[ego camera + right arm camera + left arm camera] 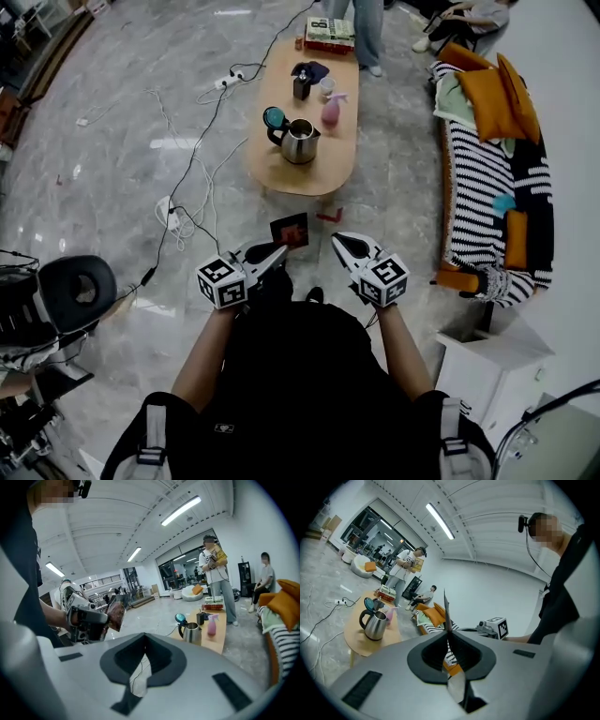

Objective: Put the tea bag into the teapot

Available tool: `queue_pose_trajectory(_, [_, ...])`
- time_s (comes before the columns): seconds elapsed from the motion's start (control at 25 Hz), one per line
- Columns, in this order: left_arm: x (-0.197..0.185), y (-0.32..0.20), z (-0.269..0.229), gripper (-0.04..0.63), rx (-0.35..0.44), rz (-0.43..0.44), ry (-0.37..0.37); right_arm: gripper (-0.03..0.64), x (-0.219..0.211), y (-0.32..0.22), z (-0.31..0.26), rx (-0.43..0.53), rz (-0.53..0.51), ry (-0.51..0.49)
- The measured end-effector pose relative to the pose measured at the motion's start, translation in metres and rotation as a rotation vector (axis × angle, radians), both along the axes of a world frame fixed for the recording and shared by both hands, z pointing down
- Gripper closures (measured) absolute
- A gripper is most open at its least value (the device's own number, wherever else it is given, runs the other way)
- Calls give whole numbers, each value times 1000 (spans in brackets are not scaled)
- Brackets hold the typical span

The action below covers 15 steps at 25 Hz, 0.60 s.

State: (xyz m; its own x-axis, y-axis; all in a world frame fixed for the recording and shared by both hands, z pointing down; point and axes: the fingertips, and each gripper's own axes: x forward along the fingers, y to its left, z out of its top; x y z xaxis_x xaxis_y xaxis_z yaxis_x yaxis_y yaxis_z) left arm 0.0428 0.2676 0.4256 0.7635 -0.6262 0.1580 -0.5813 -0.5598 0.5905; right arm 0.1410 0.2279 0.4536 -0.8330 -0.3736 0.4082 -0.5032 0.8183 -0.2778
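Observation:
A dark red tea bag packet (289,230) is pinched in my left gripper (279,251), held at waist height over the floor. In the left gripper view the packet (446,613) stands edge-on between the closed jaws. The steel teapot (298,141), its teal lid tipped open, stands on the near end of the oval wooden table (305,178), well ahead of both grippers. My right gripper (339,240) is shut and empty, just right of the packet. The right gripper view shows the left gripper (89,618) holding the packet (116,612), with the teapot (191,632) beyond.
On the table behind the teapot stand a pink spray bottle (330,111), a black cup (302,86) and stacked books (330,34). Cables (192,164) trail on the floor at left. A striped sofa (487,173) lies right, a black chair (75,291) left. A person's legs (368,28) stand beyond the table.

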Motion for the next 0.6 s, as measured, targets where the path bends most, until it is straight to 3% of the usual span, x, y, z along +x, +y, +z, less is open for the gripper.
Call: queue_pose_trajectory(0.6, [-62, -93, 7, 563, -8, 153, -2, 611, -64, -78, 4, -15, 116, 36])
